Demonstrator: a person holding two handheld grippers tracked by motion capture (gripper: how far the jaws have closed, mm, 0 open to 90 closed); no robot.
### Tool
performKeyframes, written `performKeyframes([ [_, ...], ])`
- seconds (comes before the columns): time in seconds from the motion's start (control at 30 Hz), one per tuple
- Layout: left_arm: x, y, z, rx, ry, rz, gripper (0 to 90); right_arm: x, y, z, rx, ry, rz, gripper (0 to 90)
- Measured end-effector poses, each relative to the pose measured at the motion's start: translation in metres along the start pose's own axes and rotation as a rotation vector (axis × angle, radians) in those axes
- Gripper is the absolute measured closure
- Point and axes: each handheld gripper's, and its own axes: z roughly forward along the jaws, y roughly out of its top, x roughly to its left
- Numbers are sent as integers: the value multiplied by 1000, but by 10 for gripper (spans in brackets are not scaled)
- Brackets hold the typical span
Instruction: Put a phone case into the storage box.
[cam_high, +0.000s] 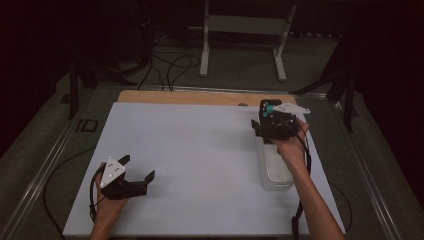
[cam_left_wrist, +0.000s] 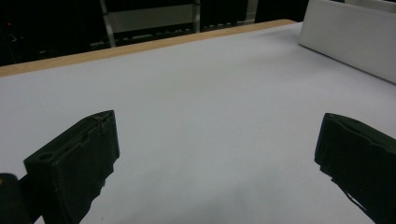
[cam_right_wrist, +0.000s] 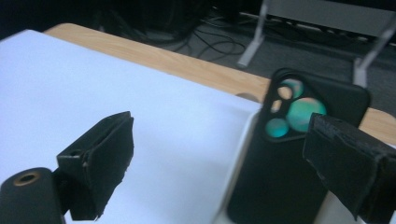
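A black phone case (cam_right_wrist: 285, 158) with teal showing through its camera holes stands upright at the far end of a translucent white bin (cam_high: 276, 175). In the high view the phone case (cam_high: 269, 107) rises just ahead of my right gripper (cam_high: 267, 118). In the right gripper view my right gripper (cam_right_wrist: 219, 130) is open, its jaws wide apart, and the case sits close to the right-hand jaw without being clamped. My left gripper (cam_high: 138, 167) rests low over the white board (cam_high: 200, 150) at the near left, open. Nothing lies between the jaws of my left gripper (cam_left_wrist: 217, 126).
The bin's side wall (cam_left_wrist: 350, 37) appears at the far right of the left gripper view. A wooden table edge (cam_high: 200, 97) runs behind the white board. Beyond it are floor cables (cam_high: 170, 65) and a white stand's legs (cam_high: 240, 45). Metal rails flank the table.
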Motion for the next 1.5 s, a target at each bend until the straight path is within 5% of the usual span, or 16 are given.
performKeyframes([
  [0.27, -1, 3, -3, -2, -9, 6, 6, 21, -21, -27, -39, 69, -18, 88],
  [0.67, 1, 6, -10, -13, -17, 6, 6, 29, -64, -50, -59, 90, 35, 89],
  [0.83, 1, 7, -14, -37, -34, 8, 6, 32, -87, -63, -117, 96, 50, 89],
  [1.5, 5, 5, -25, -58, -68, 23, 5, 40, -136, -80, -198, 155, 11, 89],
])
